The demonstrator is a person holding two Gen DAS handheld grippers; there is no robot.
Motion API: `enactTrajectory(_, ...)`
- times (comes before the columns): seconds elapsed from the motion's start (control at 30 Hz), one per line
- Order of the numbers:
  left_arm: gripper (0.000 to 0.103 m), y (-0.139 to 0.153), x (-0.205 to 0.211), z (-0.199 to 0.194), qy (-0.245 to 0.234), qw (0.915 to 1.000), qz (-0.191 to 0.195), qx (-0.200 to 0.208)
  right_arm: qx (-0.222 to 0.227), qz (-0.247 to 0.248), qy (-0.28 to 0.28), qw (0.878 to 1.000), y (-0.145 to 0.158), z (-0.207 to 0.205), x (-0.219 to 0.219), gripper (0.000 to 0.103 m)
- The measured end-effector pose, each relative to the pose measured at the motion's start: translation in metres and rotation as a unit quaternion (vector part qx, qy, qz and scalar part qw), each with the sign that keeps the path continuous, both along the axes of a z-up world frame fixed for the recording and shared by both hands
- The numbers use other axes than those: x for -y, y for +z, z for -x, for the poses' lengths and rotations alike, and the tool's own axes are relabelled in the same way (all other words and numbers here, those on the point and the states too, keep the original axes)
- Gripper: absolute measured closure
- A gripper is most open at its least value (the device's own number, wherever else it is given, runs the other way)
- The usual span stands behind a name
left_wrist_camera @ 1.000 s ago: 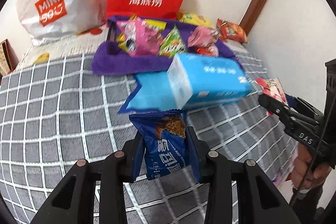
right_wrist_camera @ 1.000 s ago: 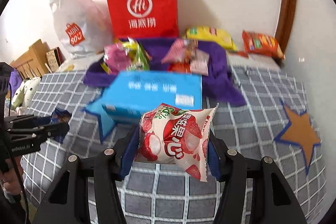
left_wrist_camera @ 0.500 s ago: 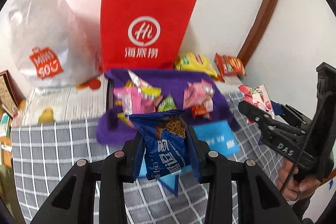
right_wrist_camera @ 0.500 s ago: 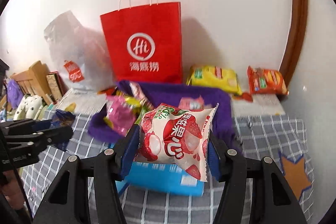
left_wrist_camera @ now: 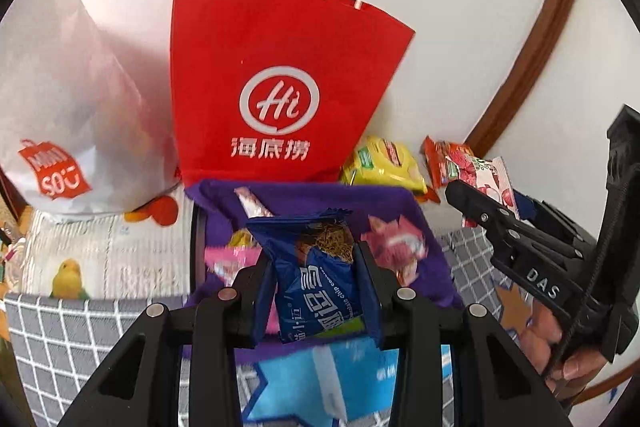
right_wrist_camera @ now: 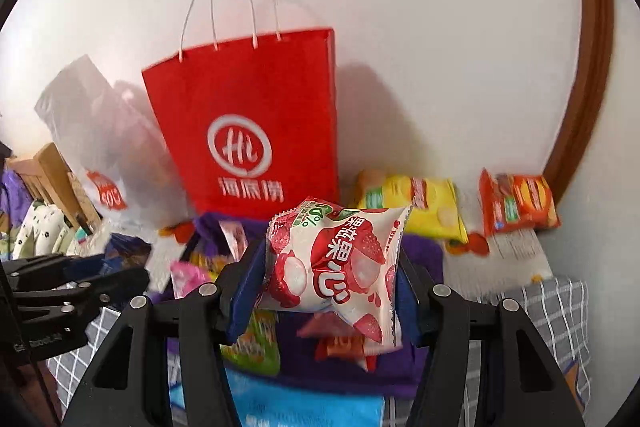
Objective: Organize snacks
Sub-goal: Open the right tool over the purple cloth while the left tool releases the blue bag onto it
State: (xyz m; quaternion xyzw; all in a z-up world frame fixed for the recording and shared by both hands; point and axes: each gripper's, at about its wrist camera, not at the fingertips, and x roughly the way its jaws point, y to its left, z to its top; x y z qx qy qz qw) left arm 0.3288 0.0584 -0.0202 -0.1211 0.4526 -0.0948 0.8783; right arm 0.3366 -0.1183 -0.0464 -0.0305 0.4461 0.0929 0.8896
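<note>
My left gripper point(left_wrist_camera: 318, 285) is shut on a dark blue cookie packet point(left_wrist_camera: 320, 275), held in the air over the purple cloth-lined basket point(left_wrist_camera: 320, 199) of snacks. My right gripper point(right_wrist_camera: 328, 279) is shut on a white and red strawberry candy packet point(right_wrist_camera: 336, 267), held above the same purple basket point(right_wrist_camera: 420, 255). The right gripper also shows at the right of the left wrist view point(left_wrist_camera: 486, 203) with its packet point(left_wrist_camera: 484, 175). The left gripper shows at the left of the right wrist view point(right_wrist_camera: 120, 267). A red paper bag point(left_wrist_camera: 280, 99) stands behind the basket against the wall.
A white plastic shopping bag point(left_wrist_camera: 60, 131) stands left of the red bag. A yellow snack bag point(right_wrist_camera: 416, 211) and an orange one point(right_wrist_camera: 516, 207) lie by the wall at the right. A light blue box point(left_wrist_camera: 340, 379) lies on the grey checked cover point(left_wrist_camera: 60, 347) in front of the basket.
Both grippers have risen and moved forward toward the basket and the red bag, each still holding its packet. The blue box has dropped to the bottom of both views.
</note>
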Motion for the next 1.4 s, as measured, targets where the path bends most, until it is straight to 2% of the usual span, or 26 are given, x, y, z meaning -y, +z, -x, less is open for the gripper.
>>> enactTrajectory(0.1, 0.067, -0.004, -0.003, -0.013, 0.004, 1.0, 0.006, 0.002, -0.006, -0.01, 0.003, 1.0, -0.009, -0.012, -0.001, 0.045)
enactTrajectory(0.23, 0.067, -0.024, -0.01, -0.024, 0.0, 0.9999, 0.014, -0.006, -0.03, -0.026, 0.011, 0.999, -0.039, -0.021, 0.003, 0.045)
enactTrajectory(0.3, 0.067, -0.037, -0.013, -0.029, 0.001, 0.9998, 0.014, -0.015, -0.059, -0.011, 0.013, 0.998, -0.056, -0.031, 0.002, 0.045)
enactTrajectory(0.37, 0.067, -0.046, -0.017, -0.036, 0.003, 0.9994, 0.011, -0.034, -0.065, 0.005, 0.007, 0.998, -0.067, -0.036, 0.004, 0.045)
enactTrajectory(0.47, 0.067, -0.052, -0.027, -0.038, 0.009, 0.9987, 0.029, -0.041, -0.086, 0.008, 0.009, 0.996, -0.079, -0.04, 0.011, 0.045)
enactTrajectory(0.7, 0.067, -0.052, -0.04, -0.039, 0.022, 0.9979, 0.046, -0.04, -0.114, 0.0, 0.006, 0.993, -0.092, -0.044, 0.027, 0.045)
enactTrajectory(0.87, 0.067, -0.058, -0.036, -0.042, 0.016, 0.9973, 0.052, -0.05, -0.129, -0.02, 0.035, 0.991, -0.102, -0.043, 0.015, 0.045)
enactTrajectory(1.1, 0.067, -0.066, -0.025, -0.044, 0.002, 0.9962, 0.059, -0.064, -0.156, 0.017, 0.06, 0.986, -0.122, -0.038, -0.008, 0.044)
enactTrajectory(1.4, 0.067, -0.079, -0.008, -0.045, -0.013, 0.9936, 0.075, -0.083, -0.157, 0.061, 0.082, 0.982, -0.125, -0.033, -0.011, 0.038)
